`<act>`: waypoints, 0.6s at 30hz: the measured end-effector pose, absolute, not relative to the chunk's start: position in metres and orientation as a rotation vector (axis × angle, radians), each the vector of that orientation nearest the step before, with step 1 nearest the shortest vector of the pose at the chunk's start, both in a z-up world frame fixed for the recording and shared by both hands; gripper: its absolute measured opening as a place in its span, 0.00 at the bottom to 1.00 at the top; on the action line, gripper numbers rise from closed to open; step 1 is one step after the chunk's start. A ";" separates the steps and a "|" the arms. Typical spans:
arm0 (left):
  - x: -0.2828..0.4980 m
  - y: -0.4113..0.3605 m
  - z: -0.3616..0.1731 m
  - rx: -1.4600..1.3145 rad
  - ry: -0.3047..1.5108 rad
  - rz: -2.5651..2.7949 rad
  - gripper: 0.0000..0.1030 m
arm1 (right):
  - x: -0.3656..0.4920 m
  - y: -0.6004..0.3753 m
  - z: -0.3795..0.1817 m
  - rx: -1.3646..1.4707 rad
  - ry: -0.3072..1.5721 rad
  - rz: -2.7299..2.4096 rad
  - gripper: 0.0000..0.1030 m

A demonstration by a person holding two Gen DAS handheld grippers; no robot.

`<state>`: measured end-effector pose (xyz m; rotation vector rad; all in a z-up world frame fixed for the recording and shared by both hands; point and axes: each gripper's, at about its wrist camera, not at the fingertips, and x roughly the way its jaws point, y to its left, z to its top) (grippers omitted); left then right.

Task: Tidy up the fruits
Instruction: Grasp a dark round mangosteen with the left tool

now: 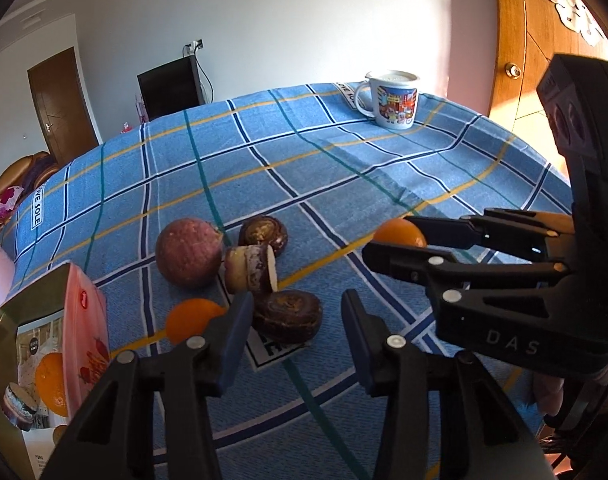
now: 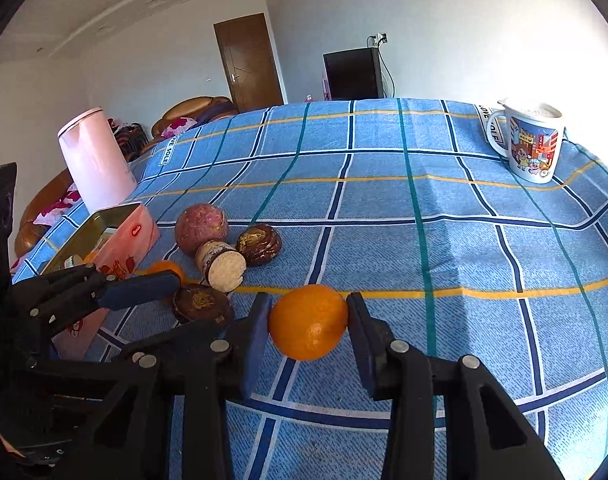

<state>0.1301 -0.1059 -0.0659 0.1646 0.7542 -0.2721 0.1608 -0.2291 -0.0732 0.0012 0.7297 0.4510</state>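
Note:
My right gripper (image 2: 309, 320) is shut on an orange (image 2: 308, 322) that rests on the blue plaid cloth; the left wrist view shows that orange (image 1: 398, 232) at its tips. My left gripper (image 1: 296, 306) stands open around a dark brown fruit (image 1: 288, 316), with a gap on the fruit's right side. One of its fingers (image 2: 144, 286) reaches over that fruit (image 2: 202, 306). Behind lie a reddish round fruit (image 1: 190, 252), a cut piece with a white face (image 1: 252, 268), another dark fruit (image 1: 264, 234) and a second orange (image 1: 192, 318).
A pink tin box (image 1: 84, 320) stands open at the left and holds an orange and a cut piece. A pink canister (image 2: 94, 160) is behind it. A printed mug (image 2: 532, 144) sits at the far right corner. The table edge curves close behind the mug.

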 end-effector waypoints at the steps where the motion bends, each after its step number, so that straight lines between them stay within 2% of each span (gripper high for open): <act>1: 0.133 -0.107 -0.068 0.172 0.765 -0.262 0.46 | 0.161 -0.229 -0.074 0.003 0.732 0.456 0.39; 6: 0.148 -0.106 -0.076 0.173 0.827 -0.262 0.45 | 0.165 -0.229 -0.077 0.016 0.761 0.475 0.39; 18: 0.135 -0.103 -0.064 0.161 0.743 -0.274 0.44 | 0.161 -0.235 -0.073 0.045 0.721 0.494 0.39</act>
